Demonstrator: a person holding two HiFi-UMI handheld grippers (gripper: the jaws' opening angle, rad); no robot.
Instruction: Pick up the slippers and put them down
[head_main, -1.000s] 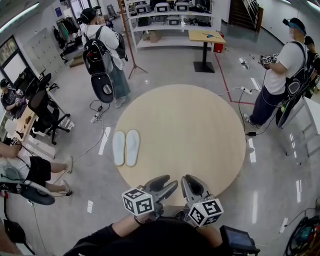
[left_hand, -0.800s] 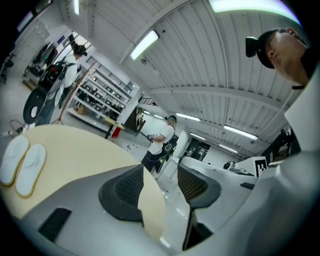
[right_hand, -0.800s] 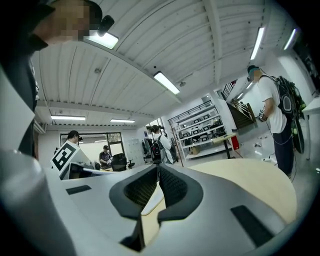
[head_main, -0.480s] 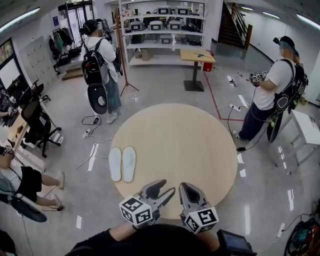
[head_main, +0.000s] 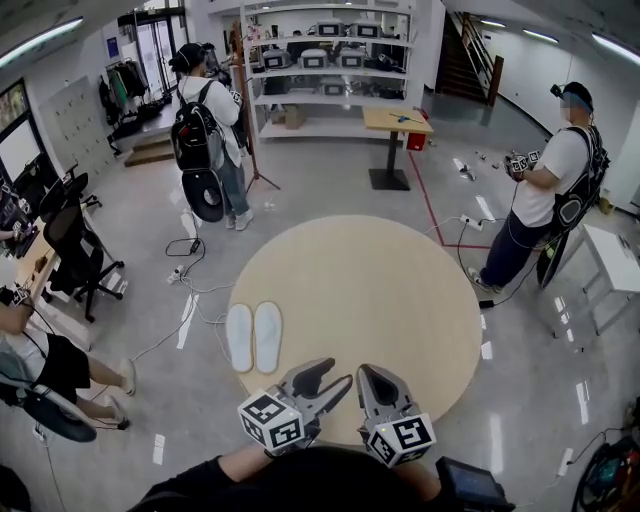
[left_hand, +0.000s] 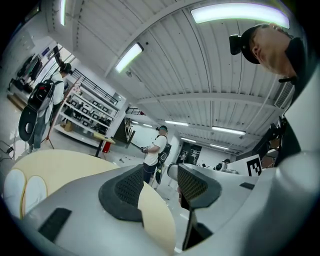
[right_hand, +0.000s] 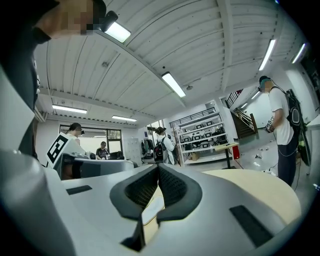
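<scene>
1. White slippers (head_main: 253, 337) lie as a pair, side by side and touching, flat on the round wooden surface (head_main: 380, 290), close to its left edge.
2. Locate the pair from your left gripper (head_main: 336, 372): the slippers lie ahead of its fingers and to their left, apart from them, with no contact.
3. Check the left gripper view: the slippers (left_hand: 24, 189) show far to the left of the fingers (left_hand: 131, 186), on the pale surface.
4. Read the left fingers as parted, with a moderate gap between the pads. Nothing sits in that gap; only the rim of the surface and the floor beyond show through it.
5. Locate your right gripper (head_main: 368, 374) just beside the left one. From its fingers, the slippers lie ahead and well to the left, past the left gripper.
6. Check the right gripper view: the fingers (right_hand: 172, 186) have just been closing and now stand pad against pad. They hold nothing.
7. Note that both grippers hang over the near part of the surface, each with its marker cube (head_main: 272, 420) at the end nearest you.
8. Note the surroundings: a person with a backpack (head_main: 205, 130) stands on the floor far ahead and left of the fingers. A second person (head_main: 545, 200) stands far ahead and to their right.
</scene>
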